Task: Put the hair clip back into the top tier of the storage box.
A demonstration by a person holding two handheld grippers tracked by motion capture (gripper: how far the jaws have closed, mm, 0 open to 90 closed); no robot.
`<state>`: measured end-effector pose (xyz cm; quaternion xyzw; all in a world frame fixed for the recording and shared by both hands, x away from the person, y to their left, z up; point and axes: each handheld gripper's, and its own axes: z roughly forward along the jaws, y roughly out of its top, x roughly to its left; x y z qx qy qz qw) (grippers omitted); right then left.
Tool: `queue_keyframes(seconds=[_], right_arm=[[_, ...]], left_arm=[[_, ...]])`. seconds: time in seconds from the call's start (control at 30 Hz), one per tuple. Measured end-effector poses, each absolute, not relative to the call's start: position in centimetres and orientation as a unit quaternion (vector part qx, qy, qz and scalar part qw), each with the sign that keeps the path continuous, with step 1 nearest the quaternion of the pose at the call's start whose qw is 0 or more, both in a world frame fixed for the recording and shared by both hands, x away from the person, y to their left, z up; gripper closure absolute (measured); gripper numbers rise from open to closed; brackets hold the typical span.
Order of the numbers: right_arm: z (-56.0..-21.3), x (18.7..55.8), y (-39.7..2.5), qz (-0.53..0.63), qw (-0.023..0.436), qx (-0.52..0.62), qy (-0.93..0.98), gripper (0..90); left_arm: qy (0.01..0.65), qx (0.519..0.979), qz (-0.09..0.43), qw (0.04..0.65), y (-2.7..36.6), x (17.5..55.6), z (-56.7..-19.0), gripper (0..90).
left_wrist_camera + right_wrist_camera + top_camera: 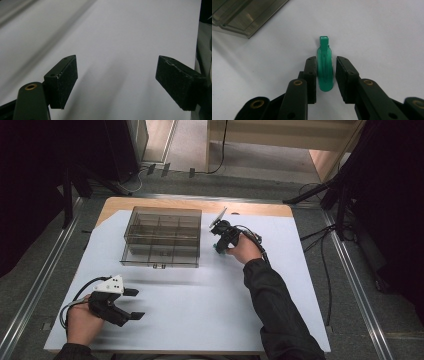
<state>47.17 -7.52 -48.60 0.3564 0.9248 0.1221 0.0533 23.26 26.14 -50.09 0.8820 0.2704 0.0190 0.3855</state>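
Down at the near left of the high view, the left gripper (pixel 131 304) is sitting wide open over the white sheet (pixel 210 310), loads of free room around it. Right gripper (pixel 218 246) is reaching just beside the clear box (pixel 162 237).

Left gripper view: jaws spread wide, bare sheet (pixel 120 37) between them, no writing anywhere.

Right gripper view: narrow jaws are flanking a green clip (pixel 325 67) lying on the sheet; can't tell if they're touching it. Box corner (pixel 244 15) is getting cut off top left.
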Motion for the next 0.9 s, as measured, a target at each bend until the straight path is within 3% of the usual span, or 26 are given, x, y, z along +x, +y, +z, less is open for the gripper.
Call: queue_keyframes(seconds=[0.2, 0.9], right_arm=[[-48.61, 47.14, -7.51, 0.124, 0.055, 0.360, 0.923, 77.3], [-48.41, 47.11, -7.77, 0.127, 0.040, 0.362, 0.922, 77.7]], left_arm=[[0.269, 0.881, 0.020, 0.388, 26.18, 23.14, -49.97, 18.8], [0.268, 0.880, 0.017, 0.391, 26.15, 23.29, -49.99, 18.8]])
